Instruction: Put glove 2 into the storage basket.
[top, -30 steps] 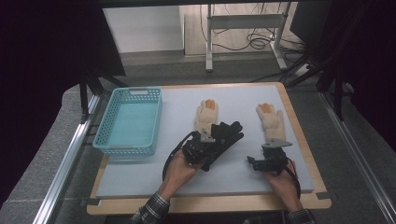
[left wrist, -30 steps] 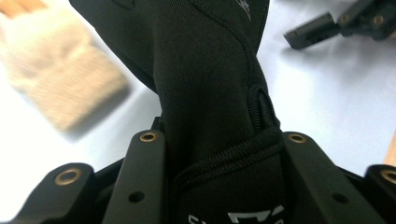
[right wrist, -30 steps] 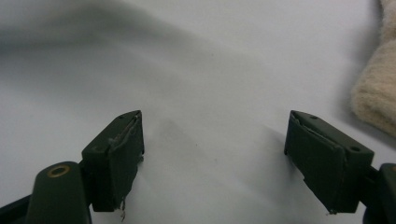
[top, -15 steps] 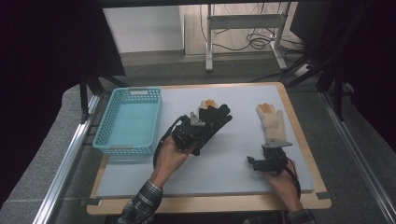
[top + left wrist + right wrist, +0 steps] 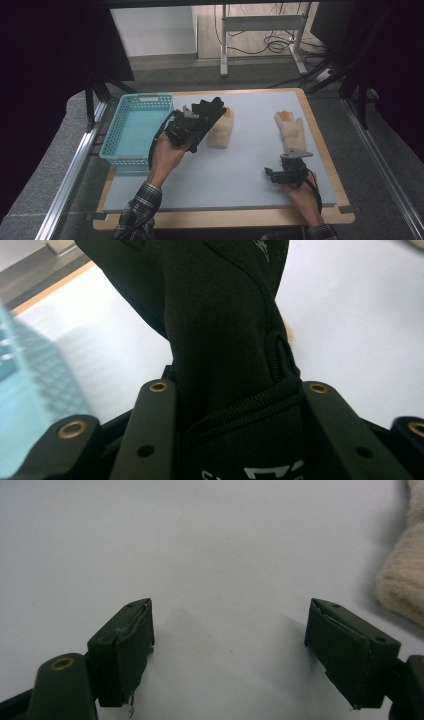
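Left tongs: clamped on a black glove, cuff end pinched between the two jaws, the rest of the glove standing out ahead of them. In the high view the black glove is held above the counter, at about 11 o'clock from the counter's middle, just beside the teal basket and overlapping the near edge of a cream glove.

Right tongs: jaws wide apart, nothing between them, only bare counter under the gap. In the high view they sit low at about 4 o'clock on the counter, hand behind them, grey plate on top.

Around them: second cream glove lies flat at 12 o'clock from the right tongs, near but not touching. Basket is at 9 o'clock from the left tongs. The two cream gloves are well apart.

In the way: the black glove and the left tongs cover part of the left cream glove from above.

View differences: left gripper view gives the grip itself (ribbed cuff seam, white print on the cuff at the bottom edge) plus a blurred teal patch of basket at its 9 o'clock. Right gripper view catches a cream glove edge at 2 o'clock.
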Demonstrator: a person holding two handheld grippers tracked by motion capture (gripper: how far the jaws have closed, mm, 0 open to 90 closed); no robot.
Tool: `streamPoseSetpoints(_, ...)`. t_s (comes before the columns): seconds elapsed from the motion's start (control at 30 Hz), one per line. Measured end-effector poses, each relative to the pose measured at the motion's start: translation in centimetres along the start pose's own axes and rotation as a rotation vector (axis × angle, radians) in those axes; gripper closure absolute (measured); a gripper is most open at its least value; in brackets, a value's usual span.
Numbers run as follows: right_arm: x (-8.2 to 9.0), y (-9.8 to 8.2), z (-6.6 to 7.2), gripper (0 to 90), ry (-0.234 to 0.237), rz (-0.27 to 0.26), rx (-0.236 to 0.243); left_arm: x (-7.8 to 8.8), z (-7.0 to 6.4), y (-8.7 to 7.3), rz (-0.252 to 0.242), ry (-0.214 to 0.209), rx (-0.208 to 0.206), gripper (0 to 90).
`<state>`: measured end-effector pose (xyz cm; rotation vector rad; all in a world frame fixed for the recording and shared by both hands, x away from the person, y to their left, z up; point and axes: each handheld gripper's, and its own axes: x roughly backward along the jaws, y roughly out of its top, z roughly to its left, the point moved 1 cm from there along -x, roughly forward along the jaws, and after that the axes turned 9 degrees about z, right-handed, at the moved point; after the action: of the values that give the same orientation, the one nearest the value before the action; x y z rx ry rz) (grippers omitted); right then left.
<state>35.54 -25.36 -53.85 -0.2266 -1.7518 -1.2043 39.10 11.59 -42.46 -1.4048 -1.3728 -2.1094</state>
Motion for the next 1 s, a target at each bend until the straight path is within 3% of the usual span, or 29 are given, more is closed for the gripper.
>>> streamPoseSetpoints(0.3, 0.0, 0.0, 0.0, 19.4, -0.002, 0.0, 0.001, 0.9, 4.2, -1.3, 0.021, 0.061, 0.1, 65.7)
streamPoseSetpoints(0.33, 0.0, 0.0, 0.0, 19.4, -0.002, 0.0, 0.001, 0.9, 4.2, -1.3, 0.021, 0.061, 0.1, 65.6)
streamPoseSetpoints(0.6, 0.0, 0.0, 0.0, 19.4, -0.002, -0.001, 0.001, 2.1, 8.9, -3.2, 0.05, 0.138, 0.209, 65.0)
streamPoseSetpoints(0.77, 0.0, 0.0, 0.0, 19.4, -0.002, -0.001, 0.001, 2.3, 11.8, -4.7, 0.086, 0.177, 0.283, 64.5)
streamPoseSetpoints(0.8, 0.0, 0.0, 0.0, 19.4, -0.002, -0.001, 0.001, 2.3, 11.8, -4.7, 0.086, 0.177, 0.283, 64.5)
streamPoseSetpoints(0.83, 0.0, 0.0, 0.0, 19.4, -0.001, 0.0, 0.0, 2.2, 12.9, -5.4, 0.105, 0.183, 0.313, 64.4)
streamPoseSetpoints(1.0, 0.0, 0.0, 0.0, 19.4, -0.001, 0.0, 0.0, 1.3, 15.1, -6.8, 0.157, 0.192, 0.365, 64.0)
